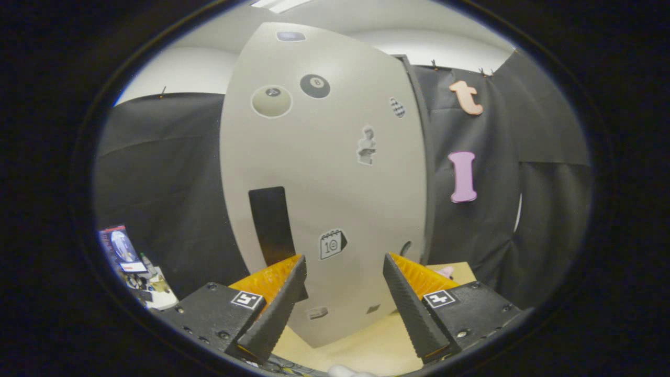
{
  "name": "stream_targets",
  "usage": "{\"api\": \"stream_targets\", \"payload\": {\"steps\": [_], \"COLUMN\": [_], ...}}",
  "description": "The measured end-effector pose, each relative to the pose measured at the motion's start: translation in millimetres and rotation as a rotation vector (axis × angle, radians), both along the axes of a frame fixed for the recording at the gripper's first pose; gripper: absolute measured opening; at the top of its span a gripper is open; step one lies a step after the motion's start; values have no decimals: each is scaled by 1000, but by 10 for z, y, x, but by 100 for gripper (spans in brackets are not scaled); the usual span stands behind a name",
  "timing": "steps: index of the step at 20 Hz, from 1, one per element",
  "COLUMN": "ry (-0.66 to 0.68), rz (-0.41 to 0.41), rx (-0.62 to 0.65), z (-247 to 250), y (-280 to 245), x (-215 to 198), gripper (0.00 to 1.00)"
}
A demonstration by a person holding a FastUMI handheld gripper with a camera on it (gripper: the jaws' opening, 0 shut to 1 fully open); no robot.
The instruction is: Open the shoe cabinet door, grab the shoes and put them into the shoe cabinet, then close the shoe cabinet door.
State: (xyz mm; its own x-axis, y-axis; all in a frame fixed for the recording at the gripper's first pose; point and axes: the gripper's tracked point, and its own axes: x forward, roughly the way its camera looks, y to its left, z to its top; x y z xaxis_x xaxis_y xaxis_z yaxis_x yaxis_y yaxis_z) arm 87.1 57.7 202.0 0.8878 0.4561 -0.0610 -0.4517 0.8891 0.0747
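The shoe cabinet (324, 173) stands upright just ahead of me, a tall pale grey box with several stickers on its door. A black vertical handle (271, 225) sits low on the door's left half, just beyond my left finger. My gripper (344, 260) is open, its fingers spread in front of the door's lower part with nothing between them. The door looks flat against the cabinet; a dark side edge (419, 157) runs down its right. A small pink thing (446, 270) peeks out behind my right finger; I cannot tell whether it is a shoe.
The cabinet stands on a light wooden tabletop (361, 345). Black cloth walls hang behind and on both sides. A cluttered corner with boxes and small items (133, 267) lies far off to the left. A white object (348, 372) shows just below the fingers.
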Motion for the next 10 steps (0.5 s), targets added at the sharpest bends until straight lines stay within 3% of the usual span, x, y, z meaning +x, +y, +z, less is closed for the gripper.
{"api": "stream_targets", "payload": {"steps": [6,10], "ry": [6,11], "rz": [-83,-189], "rx": [10,19], "z": [6,17], "y": [129,-51], "x": [38,24], "gripper": [98,98]}}
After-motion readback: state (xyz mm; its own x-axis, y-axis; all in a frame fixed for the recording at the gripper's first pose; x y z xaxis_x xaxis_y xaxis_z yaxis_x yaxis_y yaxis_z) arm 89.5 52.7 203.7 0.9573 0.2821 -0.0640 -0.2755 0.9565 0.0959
